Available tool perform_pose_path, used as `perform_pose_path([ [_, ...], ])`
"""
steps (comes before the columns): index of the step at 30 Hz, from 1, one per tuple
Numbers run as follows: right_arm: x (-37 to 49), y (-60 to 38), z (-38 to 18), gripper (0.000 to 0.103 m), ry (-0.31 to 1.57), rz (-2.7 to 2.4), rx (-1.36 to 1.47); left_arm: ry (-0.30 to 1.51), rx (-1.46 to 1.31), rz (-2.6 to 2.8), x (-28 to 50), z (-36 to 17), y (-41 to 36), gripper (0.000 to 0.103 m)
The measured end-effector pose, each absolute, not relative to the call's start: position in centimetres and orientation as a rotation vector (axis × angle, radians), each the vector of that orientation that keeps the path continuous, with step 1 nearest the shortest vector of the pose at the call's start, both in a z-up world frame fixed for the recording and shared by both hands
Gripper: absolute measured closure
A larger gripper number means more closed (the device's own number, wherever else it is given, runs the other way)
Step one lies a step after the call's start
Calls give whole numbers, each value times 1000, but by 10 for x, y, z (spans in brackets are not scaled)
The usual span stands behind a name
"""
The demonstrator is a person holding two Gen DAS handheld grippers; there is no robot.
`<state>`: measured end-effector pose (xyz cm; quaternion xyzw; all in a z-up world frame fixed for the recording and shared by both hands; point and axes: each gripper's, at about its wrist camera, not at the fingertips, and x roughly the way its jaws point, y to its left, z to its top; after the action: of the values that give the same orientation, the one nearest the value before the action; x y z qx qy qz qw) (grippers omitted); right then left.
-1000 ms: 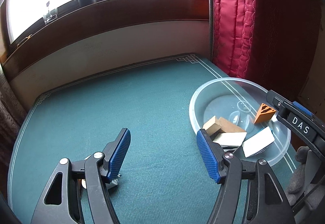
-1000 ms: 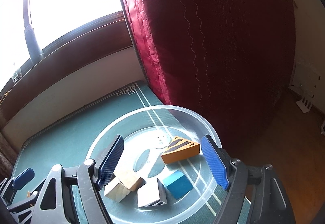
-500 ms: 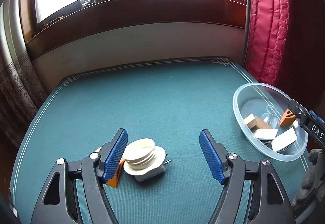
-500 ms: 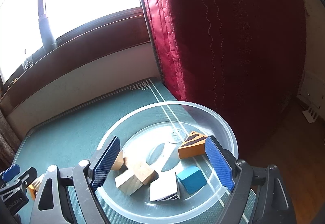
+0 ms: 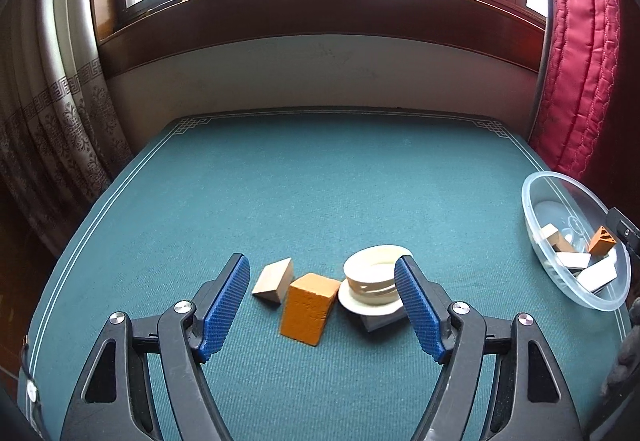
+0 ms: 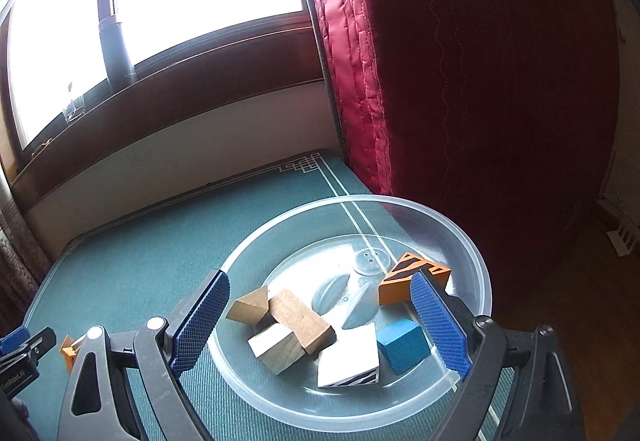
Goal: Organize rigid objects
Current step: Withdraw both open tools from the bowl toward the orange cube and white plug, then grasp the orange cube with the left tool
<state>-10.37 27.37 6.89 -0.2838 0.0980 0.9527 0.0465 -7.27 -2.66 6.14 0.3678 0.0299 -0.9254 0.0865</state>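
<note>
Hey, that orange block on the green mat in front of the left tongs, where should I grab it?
Grip the orange block across its two long flat side faces, coming from above and front. The wooden wedge and cream ring crowd its far end.

One marking is found: small white lettering on the black body of the left gripper point(image 6: 16, 373), seen at 9 o'clock in the right wrist view. It is too small and cropped to be read. No other text or numbers are seen.

Clear glossy plastic bowl point(image 6: 476, 305) holds matt wooden blocks point(image 6: 300, 317); the tabletop point(image 5: 320, 193) wears ribbed green cloth; quilted red curtain point(image 6: 460, 61) shines.
</note>
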Motion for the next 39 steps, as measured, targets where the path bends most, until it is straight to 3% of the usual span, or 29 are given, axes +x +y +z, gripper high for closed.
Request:
perform_pose_path([
  [9,-100,266,69,9,261,2936,-861,141,1117,-2682,-61,48,-58,27],
  [26,-91,239,69,9,123,3020,-850,29,1230,-2675,-60,17,-37,28],
  [34,-88,235,70,9,115,3031,-847,34,1314,-2683,-78,8,-33,58],
  [39,-86,229,70,9,94,3052,-844,70,1325,-2711,-84,7,-36,67],
])
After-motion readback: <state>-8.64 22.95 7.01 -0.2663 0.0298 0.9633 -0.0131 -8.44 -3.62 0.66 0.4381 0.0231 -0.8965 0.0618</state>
